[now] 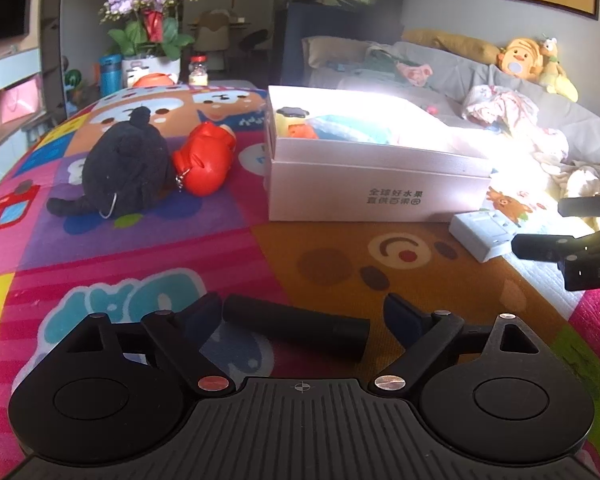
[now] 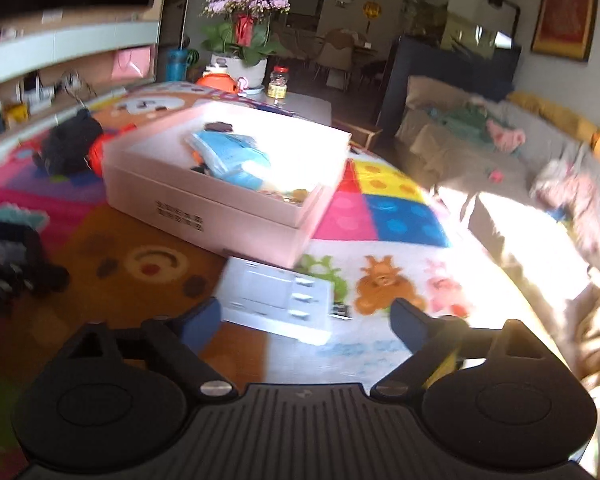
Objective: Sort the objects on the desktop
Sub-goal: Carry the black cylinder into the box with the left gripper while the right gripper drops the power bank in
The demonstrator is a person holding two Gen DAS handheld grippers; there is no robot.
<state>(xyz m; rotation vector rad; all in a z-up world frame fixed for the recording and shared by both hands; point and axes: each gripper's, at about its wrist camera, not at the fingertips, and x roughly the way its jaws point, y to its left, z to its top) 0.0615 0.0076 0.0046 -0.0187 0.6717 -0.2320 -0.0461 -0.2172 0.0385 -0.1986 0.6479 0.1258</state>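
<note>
1. Fingers of the left gripper [image 1: 300,316] stand wide apart, low over the play mat [image 1: 340,256], holding nothing; a black cylinder [image 1: 296,326] lies crosswise on the mat between them, one end just beside the left fingertip, and whether they touch cannot be told.
2. Spread just as wide, the right gripper [image 2: 306,320] grips nothing; a small white box [image 2: 278,304] lies flat on the mat directly ahead of its fingertips, the view smeared by motion blur.
3. Seen from the left wrist camera, that same small white box [image 1: 482,234] sits at the near right corner of the carton, with the right gripper's dark fingers [image 1: 540,246] just beside it.
4. Beyond both grippers, a large white open carton [image 1: 376,196] with printed Chinese characters on its front wall rests on the mat; inside it are a yellow figure with a dark cap [image 1: 290,120] and light-blue packets [image 2: 230,150].
5. Left of the carton, a black plush toy [image 1: 128,170] and a red toy [image 1: 206,158] lie touching one another on the mat.
6. At the mat's far end stand a pot of purple orchids [image 1: 152,20] and a small jar [image 1: 199,70].
7. To the right, a grey sofa [image 1: 480,76] carries crumpled clothes and two yellow stuffed toys [image 1: 536,62], partly washed out by strong sunlight.
</note>
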